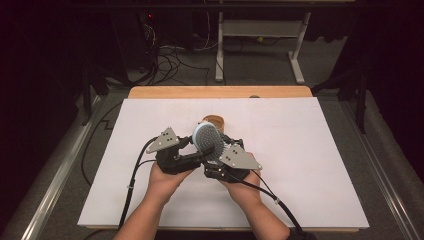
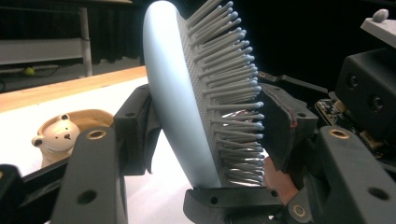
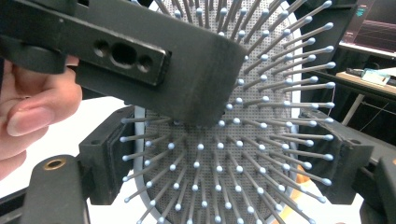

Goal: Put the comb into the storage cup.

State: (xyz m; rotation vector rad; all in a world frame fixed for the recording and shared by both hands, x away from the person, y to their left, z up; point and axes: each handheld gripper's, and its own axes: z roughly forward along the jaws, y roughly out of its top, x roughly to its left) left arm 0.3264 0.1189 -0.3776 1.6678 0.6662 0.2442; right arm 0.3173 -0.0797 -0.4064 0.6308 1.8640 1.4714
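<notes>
Bristles crowd the right gripper view: the hairbrush (image 3: 224, 154) faces that camera pad-first, its oval edges caught between the right gripper (image 3: 224, 168)'s two black jaws, which press on either side of the head and hold it. In the left gripper view the same hairbrush (image 2: 196, 93) stands nearly upright and side-on, the pale blue back against one jaw of the left gripper (image 2: 205, 126) and the other jaw pushed into the bristle tips, so these jaws too are closed on it, across its thickness. From the high view both grippers, left (image 1: 187, 155) and right (image 1: 220, 157), meet over the middle of the white table (image 1: 300, 165), a little nearer its front edge, with the hairbrush (image 1: 207, 137) raised between them and clear of the surface. This looks like a hand-over, both grips on at once. The next move probably calls for one gripper to release cleanly while the other keeps firm pressure, since the bristle side gives little purchase and the brush could tilt. A small bear-faced dish (image 2: 60, 135) sits behind, toward the far edge.
</notes>
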